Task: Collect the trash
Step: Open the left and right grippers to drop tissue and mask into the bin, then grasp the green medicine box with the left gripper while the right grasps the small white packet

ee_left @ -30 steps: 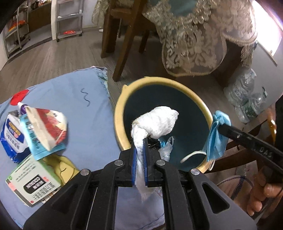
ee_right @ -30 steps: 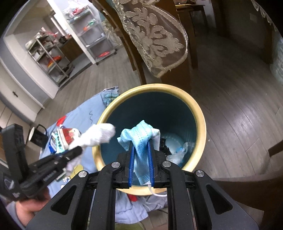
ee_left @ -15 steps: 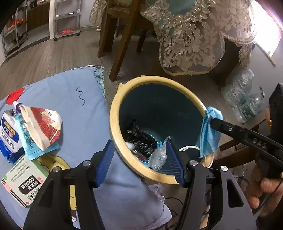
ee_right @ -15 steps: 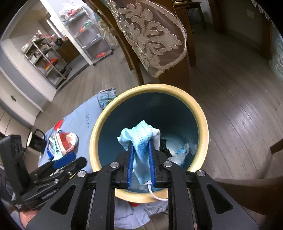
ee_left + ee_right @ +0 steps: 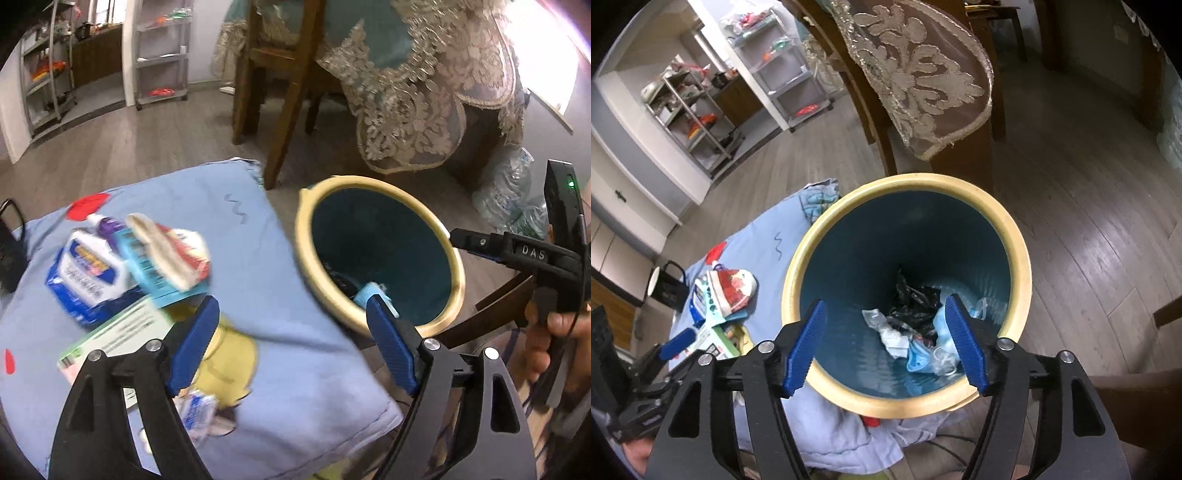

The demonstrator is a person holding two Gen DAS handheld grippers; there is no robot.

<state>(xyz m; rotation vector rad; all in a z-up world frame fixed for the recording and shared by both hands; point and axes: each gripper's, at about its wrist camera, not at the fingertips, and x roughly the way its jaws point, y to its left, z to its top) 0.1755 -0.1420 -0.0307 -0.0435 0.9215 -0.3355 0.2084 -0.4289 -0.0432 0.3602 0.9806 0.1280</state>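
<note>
Both wads have left my fingers since a second ago: the white tissue that my left gripper (image 5: 291, 347) pinched and the blue face mask (image 5: 925, 360) that my right gripper (image 5: 888, 343) pinched now lie down in the trash bin (image 5: 1015, 236). Left jaws are opening, nothing between them but the blue cushion (image 5: 280, 258) below; that view has swung off the bin toward the packets and is smeared with motion. Right jaws are opening too, poised over the bin's mouth with nothing pressed between the pads.

At the bin's bottom I see the mask, a white tissue wad (image 5: 894, 338), black plastic (image 5: 916, 299) and clear wrapping, partly hidden by my right finger. On the cushion remain a blue tissue pack (image 5: 85, 280), a red-and-white pouch (image 5: 733, 288) and a green-edged box (image 5: 114, 336); their print is too blurred to read. My left pad covers part of the box.
</note>
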